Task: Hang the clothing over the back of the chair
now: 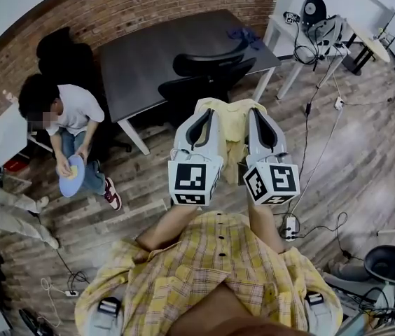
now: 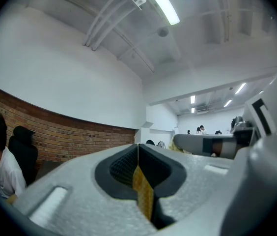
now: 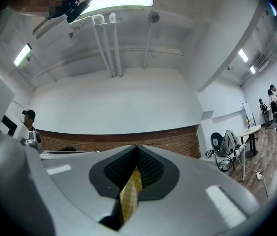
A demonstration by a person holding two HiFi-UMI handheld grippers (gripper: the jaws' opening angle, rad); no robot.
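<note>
A yellow plaid garment [image 1: 231, 128] hangs between my two grippers, held up in front of a black office chair [image 1: 208, 75]. My left gripper [image 1: 199, 114] is shut on one edge of the garment; a strip of yellow cloth [image 2: 143, 193] shows pinched between its jaws. My right gripper [image 1: 257, 114] is shut on the other edge, with a cloth strip [image 3: 128, 198] between its jaws. Both gripper views point upward at the ceiling and walls. The chair back stands just beyond the garment, below the grippers.
A dark table [image 1: 155, 51] stands behind the chair against a brick wall [image 1: 134, 9]. A seated person [image 1: 64, 128] holding a blue object is at left. A white desk [image 1: 302, 33] with equipment and cables [image 1: 316, 152] lies at right. Wood floor [image 1: 365, 159] surrounds.
</note>
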